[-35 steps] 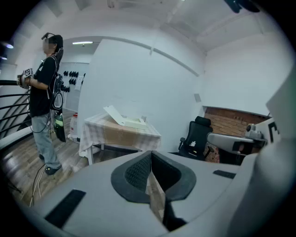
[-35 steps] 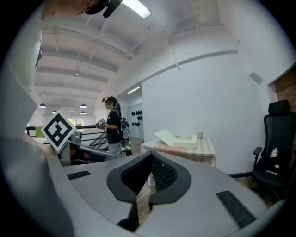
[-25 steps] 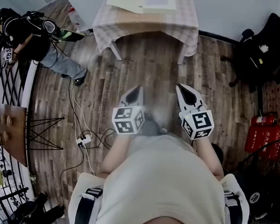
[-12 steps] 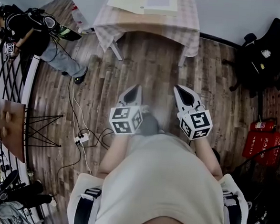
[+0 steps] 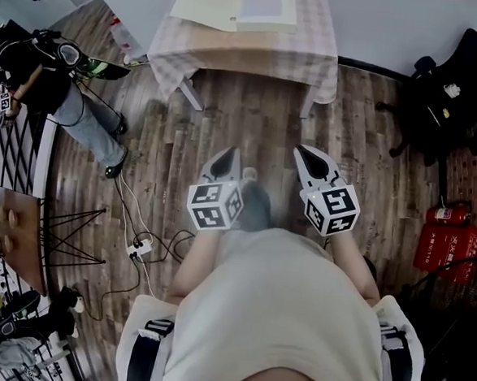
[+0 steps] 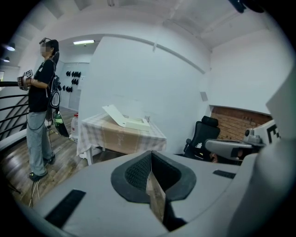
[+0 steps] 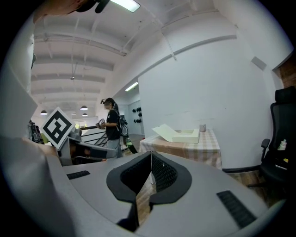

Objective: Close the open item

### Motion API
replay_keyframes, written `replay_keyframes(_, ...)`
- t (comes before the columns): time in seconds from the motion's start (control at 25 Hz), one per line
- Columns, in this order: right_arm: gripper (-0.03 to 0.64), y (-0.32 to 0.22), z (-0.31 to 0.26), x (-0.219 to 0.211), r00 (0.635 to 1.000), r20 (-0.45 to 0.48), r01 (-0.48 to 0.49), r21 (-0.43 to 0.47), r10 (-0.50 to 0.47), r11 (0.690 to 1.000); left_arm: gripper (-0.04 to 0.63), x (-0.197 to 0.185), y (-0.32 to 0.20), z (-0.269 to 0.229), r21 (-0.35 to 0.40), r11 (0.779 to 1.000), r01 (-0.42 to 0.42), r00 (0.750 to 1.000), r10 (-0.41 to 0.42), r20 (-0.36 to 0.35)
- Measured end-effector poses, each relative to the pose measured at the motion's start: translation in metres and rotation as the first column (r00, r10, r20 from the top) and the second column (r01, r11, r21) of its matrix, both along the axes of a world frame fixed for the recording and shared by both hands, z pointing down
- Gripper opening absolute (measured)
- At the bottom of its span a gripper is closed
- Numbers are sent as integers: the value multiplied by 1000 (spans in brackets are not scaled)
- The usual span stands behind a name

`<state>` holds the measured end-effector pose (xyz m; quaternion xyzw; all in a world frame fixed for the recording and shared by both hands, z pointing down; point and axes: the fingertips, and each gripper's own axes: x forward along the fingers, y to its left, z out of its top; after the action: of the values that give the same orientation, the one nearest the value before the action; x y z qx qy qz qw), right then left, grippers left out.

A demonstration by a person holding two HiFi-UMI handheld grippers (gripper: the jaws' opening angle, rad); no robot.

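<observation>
One flat pale box on checked cloth.

The floor is grainy, worn-looking wood planking; the checked tablecloth is soft fabric under a matt cream cardboard box. My left gripper and right gripper are smooth matt grey plastic, with pads of black, finely textured rubber.

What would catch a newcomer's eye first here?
The left gripper and right gripper, both shut and empty, fill the middle of the head view with their marker cubes. Ahead, an open box lies on the checked table by the wall; a red fire extinguisher sits far right.
</observation>
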<state>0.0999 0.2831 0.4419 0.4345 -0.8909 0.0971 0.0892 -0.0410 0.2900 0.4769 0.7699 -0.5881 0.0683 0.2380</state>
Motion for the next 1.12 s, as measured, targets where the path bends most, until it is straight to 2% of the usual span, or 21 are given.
replay_keyframes(0.32,2,-81,-9,-16,999,-16,-29,14,29,999,6,-15,-83,-4,8,1000,-20,1000,20,23)
replay_keyframes(1.12,2,-279,-29,-83,997,-14,-77,65,78,995,6,-99,-283,-8,10,1000,-19,999,19,29)
